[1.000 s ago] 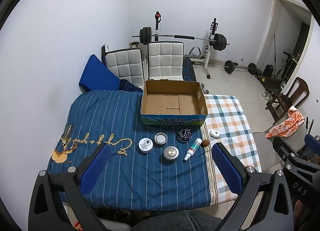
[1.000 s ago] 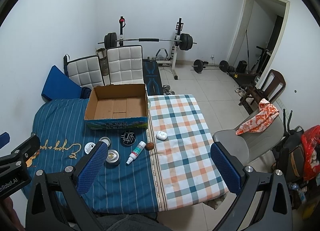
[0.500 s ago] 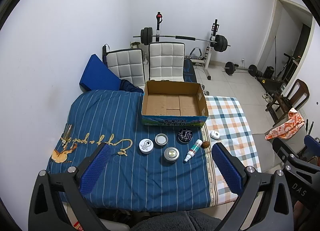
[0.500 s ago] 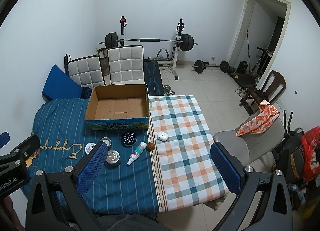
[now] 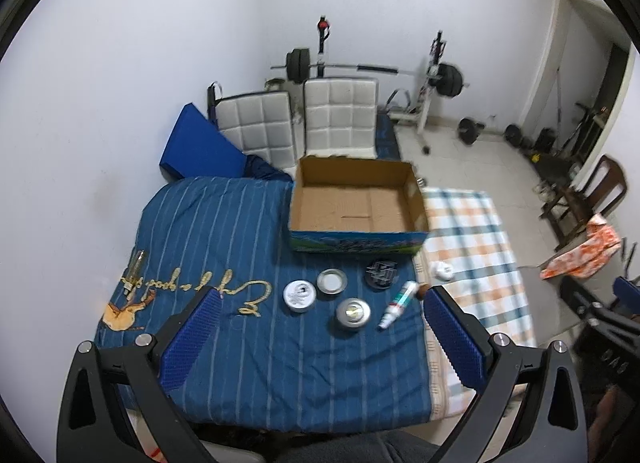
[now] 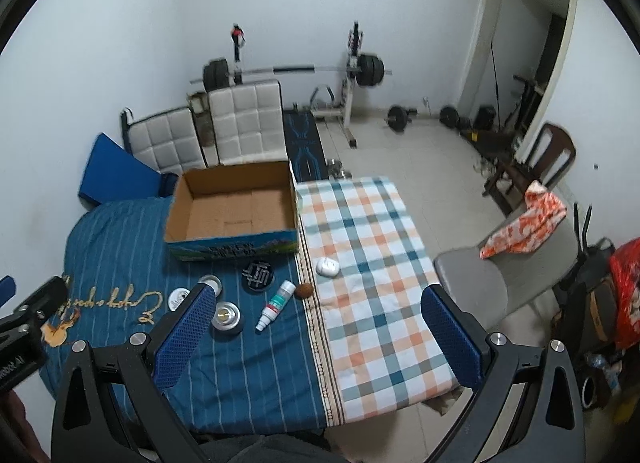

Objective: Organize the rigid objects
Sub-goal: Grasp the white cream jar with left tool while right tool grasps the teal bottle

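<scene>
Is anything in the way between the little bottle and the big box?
Partly. The black round puzzle lies between the small bottle and the cardboard box, close to its front wall. Lifted up and over, nothing visible blocks it; the box is open-topped and looks empty.

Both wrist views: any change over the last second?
Both tools advanced slightly toward the table: the cardboard box and small items look nearer. Nothing gripped or released; left tool and right tool remain open and empty. Objects unmoved.

Open left gripper (image 5: 320, 327), small tins (image 5: 299, 295), empty cardboard box (image 5: 356, 205)
</scene>
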A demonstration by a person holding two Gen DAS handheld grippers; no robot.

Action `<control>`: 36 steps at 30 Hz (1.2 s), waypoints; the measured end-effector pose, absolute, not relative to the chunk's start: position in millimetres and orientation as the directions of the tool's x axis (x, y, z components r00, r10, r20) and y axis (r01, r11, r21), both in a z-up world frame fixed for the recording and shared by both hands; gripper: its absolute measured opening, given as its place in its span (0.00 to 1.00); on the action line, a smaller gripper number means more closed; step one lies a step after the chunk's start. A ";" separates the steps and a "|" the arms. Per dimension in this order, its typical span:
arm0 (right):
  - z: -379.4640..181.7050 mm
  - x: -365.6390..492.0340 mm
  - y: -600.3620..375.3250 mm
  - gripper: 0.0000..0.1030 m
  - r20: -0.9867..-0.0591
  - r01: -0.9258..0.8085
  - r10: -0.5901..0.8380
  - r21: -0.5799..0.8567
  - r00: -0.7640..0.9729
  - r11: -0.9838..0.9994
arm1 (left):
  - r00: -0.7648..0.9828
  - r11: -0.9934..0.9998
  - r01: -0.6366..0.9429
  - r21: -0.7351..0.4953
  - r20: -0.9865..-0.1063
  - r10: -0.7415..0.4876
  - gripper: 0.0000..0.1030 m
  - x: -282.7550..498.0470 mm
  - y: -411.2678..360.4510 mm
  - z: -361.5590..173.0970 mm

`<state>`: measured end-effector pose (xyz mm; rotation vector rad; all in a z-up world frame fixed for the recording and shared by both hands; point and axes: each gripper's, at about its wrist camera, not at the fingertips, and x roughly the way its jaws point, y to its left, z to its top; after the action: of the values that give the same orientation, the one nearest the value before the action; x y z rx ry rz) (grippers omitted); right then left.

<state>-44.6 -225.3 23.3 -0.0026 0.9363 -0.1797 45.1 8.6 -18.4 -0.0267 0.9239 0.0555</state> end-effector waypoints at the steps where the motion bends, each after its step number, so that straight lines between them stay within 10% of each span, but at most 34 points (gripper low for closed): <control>1: 13.2 -32.7 -229.0 1.00 -0.820 0.153 -0.144 -0.070 0.554 0.986 | 0.586 0.998 -0.063 0.014 -0.809 0.049 1.00 55.5 11.7 -29.3; 15: -281.1 121.6 -233.1 0.99 -0.994 0.162 -0.038 -0.021 0.102 0.987 | 0.207 0.983 -0.176 -0.046 -0.978 -0.009 0.99 208.9 85.9 -264.7; 21: -389.7 162.4 -230.6 0.87 -0.997 0.252 0.006 -0.013 -0.074 0.968 | 0.031 0.977 -0.203 -0.060 -0.998 -0.055 0.88 247.3 99.7 -364.0; 27: -455.7 166.2 -232.3 0.53 -0.974 0.368 0.097 0.015 -0.205 0.930 | -0.074 0.977 -0.191 -0.100 -0.991 -0.116 0.87 255.8 98.9 -410.2; 29: -455.5 167.5 -220.7 0.38 -0.977 0.298 0.044 -0.021 -0.208 0.954 | -0.085 0.977 -0.181 -0.110 -0.988 -0.127 0.87 256.4 96.8 -416.3; 36: -472.0 150.0 -174.6 0.36 -0.934 -0.155 -0.226 -0.188 -0.277 0.970 | -0.143 0.980 -0.143 -0.139 -0.977 -0.160 0.87 258.0 85.8 -445.9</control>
<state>150.0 -174.6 -472.0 -0.2775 1.8590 -0.0696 258.0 85.8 -445.9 -0.2275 1.7191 -0.0147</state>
